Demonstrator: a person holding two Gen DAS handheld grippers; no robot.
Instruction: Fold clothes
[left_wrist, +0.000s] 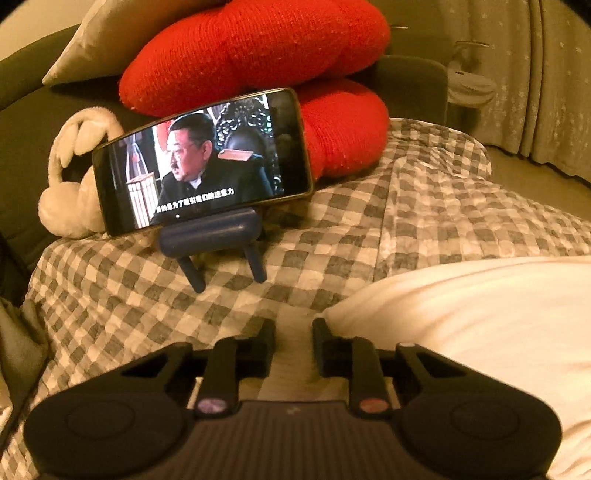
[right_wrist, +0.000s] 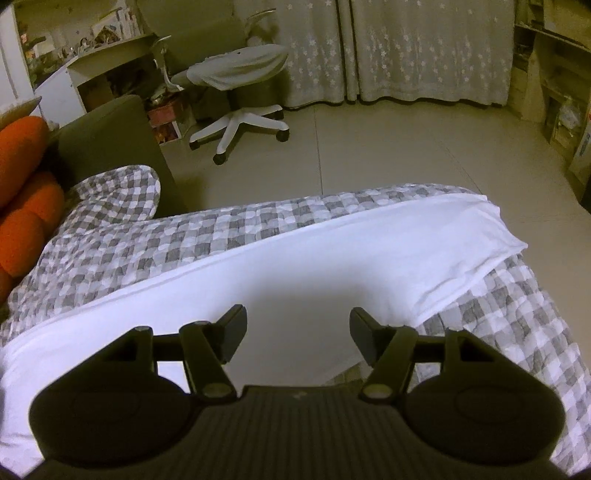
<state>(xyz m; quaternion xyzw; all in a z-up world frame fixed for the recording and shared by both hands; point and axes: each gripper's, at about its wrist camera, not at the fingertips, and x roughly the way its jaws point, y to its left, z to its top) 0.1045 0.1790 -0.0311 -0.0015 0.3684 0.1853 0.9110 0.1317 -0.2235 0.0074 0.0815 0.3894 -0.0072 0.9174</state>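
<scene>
A white garment (right_wrist: 332, 266) lies spread flat across the grey-and-white checked cover (right_wrist: 192, 236). In the left wrist view its pale left edge (left_wrist: 480, 325) fills the lower right. My left gripper (left_wrist: 294, 332) hovers low at that edge, jaws a narrow gap apart, with only cover showing between them. Its right fingertip (left_wrist: 320, 328) sits beside the garment's corner. My right gripper (right_wrist: 297, 325) hangs over the garment's near part, open wide, nothing between its fingers.
A phone (left_wrist: 201, 162) playing video stands on a dark blue stand (left_wrist: 214, 240) on the cover. Behind it are a red knitted cushion (left_wrist: 258, 62) and a cream plush toy (left_wrist: 70, 177). Beyond the bed's far edge are tiled floor (right_wrist: 388, 147), a white swivel chair (right_wrist: 240, 92) and curtains (right_wrist: 406, 48).
</scene>
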